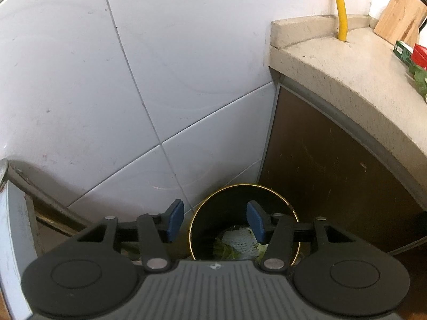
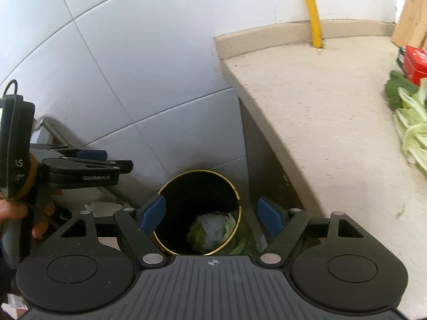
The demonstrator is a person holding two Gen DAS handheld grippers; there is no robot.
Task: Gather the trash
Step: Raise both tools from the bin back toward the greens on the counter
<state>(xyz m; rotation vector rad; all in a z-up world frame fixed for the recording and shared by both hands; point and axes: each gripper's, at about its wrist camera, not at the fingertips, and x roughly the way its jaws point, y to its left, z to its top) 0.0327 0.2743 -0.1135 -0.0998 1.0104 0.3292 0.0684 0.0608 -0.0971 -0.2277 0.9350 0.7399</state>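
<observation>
Left wrist view: my left gripper [image 1: 215,222] hangs spread, nothing between the 2 blue pads, over the black gold-rimmed bin [image 1: 291,208] against the tiled wall [image 1: 133,80]. White foam netting [image 1: 240,241] and leaf scraps [image 1: 225,250] lie in the bin's bottom.

Right wrist view: my right gripper [image 2: 210,217] is spread wide and empty above the same bin [image 2: 170,184]. Remaining trash, leafy greens [image 2: 412,130], lies far right on the speckled stone counter [image 2: 307,112]. I judge them light, limp and slippery; pinch the stiffer pale stalks.

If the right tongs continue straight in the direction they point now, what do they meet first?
Probably the open mouth of the black bin, then the leafy trash inside. The right tongs are open and empty; depth is uncertain.
</observation>
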